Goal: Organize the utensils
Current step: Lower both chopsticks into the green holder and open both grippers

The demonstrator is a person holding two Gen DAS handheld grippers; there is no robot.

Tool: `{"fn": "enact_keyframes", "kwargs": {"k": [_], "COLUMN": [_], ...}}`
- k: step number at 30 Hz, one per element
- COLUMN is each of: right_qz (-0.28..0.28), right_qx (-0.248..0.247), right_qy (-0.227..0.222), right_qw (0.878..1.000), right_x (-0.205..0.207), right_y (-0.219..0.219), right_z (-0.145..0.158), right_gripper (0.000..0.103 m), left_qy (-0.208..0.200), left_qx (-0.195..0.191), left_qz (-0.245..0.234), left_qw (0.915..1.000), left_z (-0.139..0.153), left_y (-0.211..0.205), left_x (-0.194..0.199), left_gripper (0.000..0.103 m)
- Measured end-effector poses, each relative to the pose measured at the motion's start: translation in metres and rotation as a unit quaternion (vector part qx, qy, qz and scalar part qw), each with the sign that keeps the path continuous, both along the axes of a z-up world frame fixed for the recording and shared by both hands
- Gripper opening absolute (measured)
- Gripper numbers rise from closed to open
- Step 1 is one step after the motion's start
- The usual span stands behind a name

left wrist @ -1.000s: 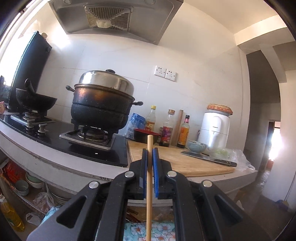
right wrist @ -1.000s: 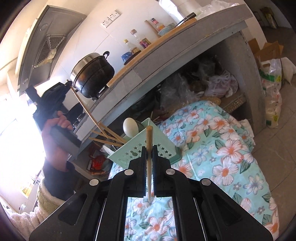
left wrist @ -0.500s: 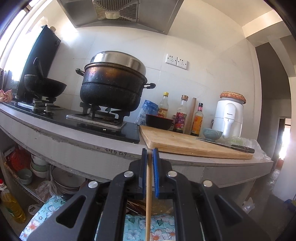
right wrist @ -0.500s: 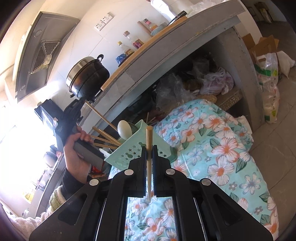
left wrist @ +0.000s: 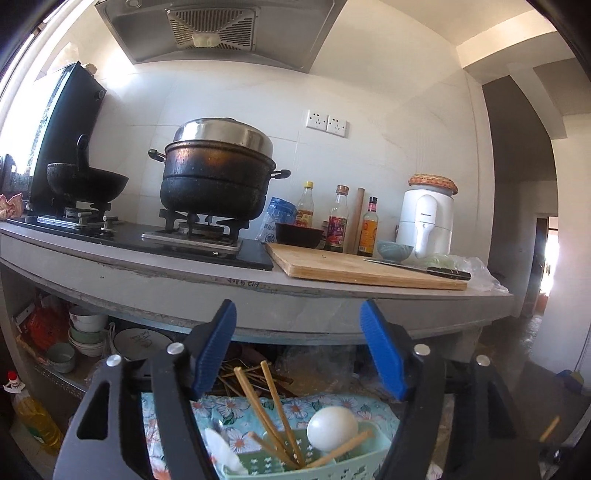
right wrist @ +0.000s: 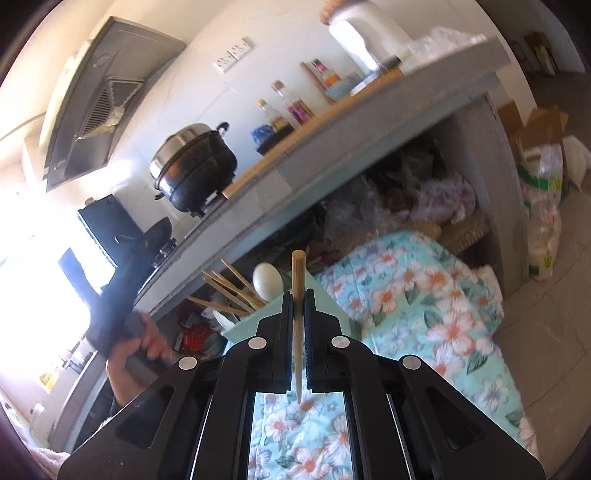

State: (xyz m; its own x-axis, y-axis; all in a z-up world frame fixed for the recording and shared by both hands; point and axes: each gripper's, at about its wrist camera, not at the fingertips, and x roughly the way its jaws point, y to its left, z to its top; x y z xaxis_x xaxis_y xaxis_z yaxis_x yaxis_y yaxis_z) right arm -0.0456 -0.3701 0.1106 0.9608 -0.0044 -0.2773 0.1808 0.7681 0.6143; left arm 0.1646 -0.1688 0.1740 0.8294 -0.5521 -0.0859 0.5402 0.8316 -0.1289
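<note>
A grey concrete kitchen counter [left wrist: 258, 291] is running across the room under a steel range hood [left wrist: 218, 31]. On it a blackened lidded stockpot [left wrist: 218, 181] is sitting on a gas burner, with a black wok [left wrist: 86, 182] on the next burner. Beside them a wooden cutting board [left wrist: 354, 264] is carrying a knife [left wrist: 421, 268]. Behind the board three sauce bottles [left wrist: 341, 221] are standing, their labels too small to read, next to a white appliance [left wrist: 426, 218] bearing faint unreadable lettering.

Below the counter, a floral turquoise cloth [right wrist: 413, 295] is covering a low surface. On it a mint-green perforated utensil holder [left wrist: 295, 458] is holding several wooden chopsticks [left wrist: 275, 406], leaning, and a white ladle [left wrist: 332, 428].

The left gripper [left wrist: 297, 350] is hanging just above the holder with its blue pads spread wide apart, holding nothing. The right gripper [right wrist: 298, 321] is pinching a single chopstick [right wrist: 297, 295] upright between its closed pads, just beside the holder. The left hand [right wrist: 136, 350] is gripping its tool's handle.
</note>
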Motion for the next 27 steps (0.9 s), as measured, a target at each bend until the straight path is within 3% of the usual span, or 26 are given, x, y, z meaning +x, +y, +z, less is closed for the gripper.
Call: {"fn": "enact_keyframes", "kwargs": {"k": [6,13,20,27], "right_qz": [0.005,0.018,0.027,0.030], "right_qx": [-0.071,-0.132,-0.171,-0.194], "right_qy": [-0.048,-0.079,-0.066,-0.045], "right_qw": [0.996,0.988,0.983,0.979], "right_x": [0.009,0.045,0.085,0.112], "right_y": [0.008,0.022,0.039,0.052], "right_z": [0.047,0.084,0.082,0.066], "right_gripper": [0.004,0.004,0.004,0.004], "left_qy": [0.026,0.090,0.128,0.141], "left_qx": [0.041,0.076,0.089,0.101], "left_qz": [-0.024,-0.013,0.022,0.035], "left_qw": [0.9985,0.9929,0.9876,0.9843], "left_z": [-0.022,-0.071,-0.102,-0.116], "left_y": [0.035,0.077,0.115,0.126], "left_x": [-0.033,-0.058,-0.072,-0.081], "left_gripper": [0.086,0.089,0.091,0.092]}}
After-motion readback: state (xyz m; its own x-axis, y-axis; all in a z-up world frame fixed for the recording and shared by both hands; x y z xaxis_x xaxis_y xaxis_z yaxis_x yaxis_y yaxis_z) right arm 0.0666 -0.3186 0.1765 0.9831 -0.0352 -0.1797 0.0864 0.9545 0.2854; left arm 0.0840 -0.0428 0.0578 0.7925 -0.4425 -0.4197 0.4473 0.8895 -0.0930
